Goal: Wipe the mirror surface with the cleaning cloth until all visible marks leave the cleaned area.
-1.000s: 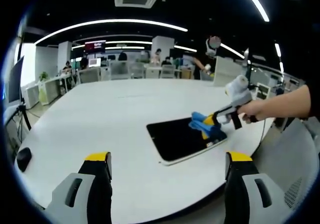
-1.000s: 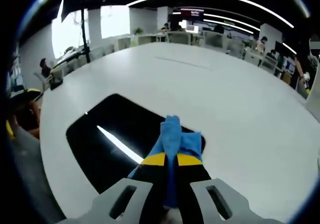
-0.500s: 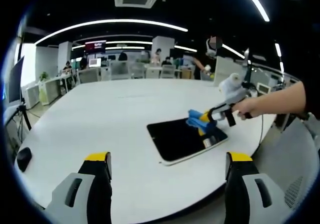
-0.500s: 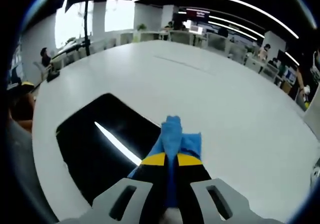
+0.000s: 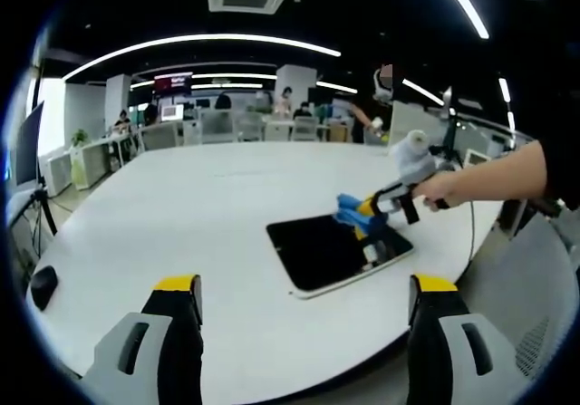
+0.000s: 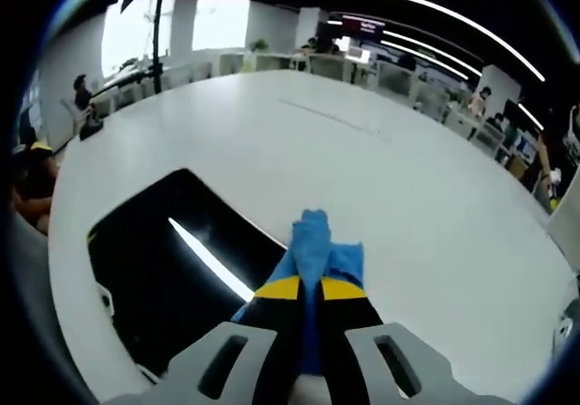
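Right gripper (image 6: 302, 289): jaws clamped on the cleaning cloth (image 6: 314, 246), which protrudes ahead of them.
Left gripper (image 5: 304, 285): jaws apart, holding nothing.
Mirror (image 6: 172, 269): left of and beneath right jaws.
Progress: wiping underway; remaining marks cannot be judged.

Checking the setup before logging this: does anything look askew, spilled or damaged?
Nothing stands out. The mirror lies flat on the white table, and the right claw is shut on the blue cloth at the mirror's edge.
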Available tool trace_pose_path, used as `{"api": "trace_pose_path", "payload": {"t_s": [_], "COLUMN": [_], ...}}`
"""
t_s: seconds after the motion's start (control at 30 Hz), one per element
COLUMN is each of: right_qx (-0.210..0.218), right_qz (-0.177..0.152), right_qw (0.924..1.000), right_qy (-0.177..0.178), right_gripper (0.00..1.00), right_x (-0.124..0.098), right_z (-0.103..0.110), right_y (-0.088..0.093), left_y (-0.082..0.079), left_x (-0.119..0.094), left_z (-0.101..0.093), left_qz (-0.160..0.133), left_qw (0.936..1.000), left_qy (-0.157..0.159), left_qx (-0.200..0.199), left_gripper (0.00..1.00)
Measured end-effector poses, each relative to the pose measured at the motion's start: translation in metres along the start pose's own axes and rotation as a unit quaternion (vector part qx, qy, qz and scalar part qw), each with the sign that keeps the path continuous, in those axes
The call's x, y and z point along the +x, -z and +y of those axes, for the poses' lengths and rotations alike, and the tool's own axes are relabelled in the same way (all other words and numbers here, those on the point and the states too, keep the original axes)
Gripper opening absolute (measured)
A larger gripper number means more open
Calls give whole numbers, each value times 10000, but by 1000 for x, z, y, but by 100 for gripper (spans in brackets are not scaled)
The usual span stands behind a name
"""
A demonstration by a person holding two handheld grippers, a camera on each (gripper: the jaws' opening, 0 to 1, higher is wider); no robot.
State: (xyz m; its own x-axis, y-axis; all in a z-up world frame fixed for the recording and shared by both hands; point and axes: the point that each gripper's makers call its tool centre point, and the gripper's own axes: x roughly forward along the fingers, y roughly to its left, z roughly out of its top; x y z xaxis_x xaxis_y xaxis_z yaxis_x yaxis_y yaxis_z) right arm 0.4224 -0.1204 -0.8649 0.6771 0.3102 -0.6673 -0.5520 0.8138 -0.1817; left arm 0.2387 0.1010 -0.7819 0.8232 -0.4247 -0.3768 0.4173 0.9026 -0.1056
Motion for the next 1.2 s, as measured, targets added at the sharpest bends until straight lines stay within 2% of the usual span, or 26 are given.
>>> {"api": "trace_pose_path", "payload": {"t_s": [0.5, 0.6, 0.8, 0.97, 1.07, 1.2], "right_qx": [-193, -355, -281, -219, -349, -294], "right_qz": [-69, -107, -61, 13, 66, 50], "right_qw": [9998, 9993, 9996, 9998, 9994, 9995], "right_qy": [69, 107, 86, -5, 41, 82], "right_gripper": [1, 1, 1, 1, 1, 1], "right_x": [3, 3, 1, -3, -7, -15], "right_z": [-3, -3, -3, -2, -6, -13], "right_y": [-2, -3, -4, -1, 1, 1], "left_y": [0, 0, 1, 1, 1, 1], "left_x": [0, 0, 0, 0, 1, 1], "left_z": [0, 0, 0, 0, 0, -1], "left_qz": [-16, -12, 17, 17, 25, 17], "left_qw": [10000, 10000, 10000, 10000, 10000, 10000], "left_qy": [1, 1, 13, 5, 18, 23], "left_qx": [-11, -10, -19, -21, -15, -17], "left_gripper": [94, 94, 92, 93, 93, 93]}}
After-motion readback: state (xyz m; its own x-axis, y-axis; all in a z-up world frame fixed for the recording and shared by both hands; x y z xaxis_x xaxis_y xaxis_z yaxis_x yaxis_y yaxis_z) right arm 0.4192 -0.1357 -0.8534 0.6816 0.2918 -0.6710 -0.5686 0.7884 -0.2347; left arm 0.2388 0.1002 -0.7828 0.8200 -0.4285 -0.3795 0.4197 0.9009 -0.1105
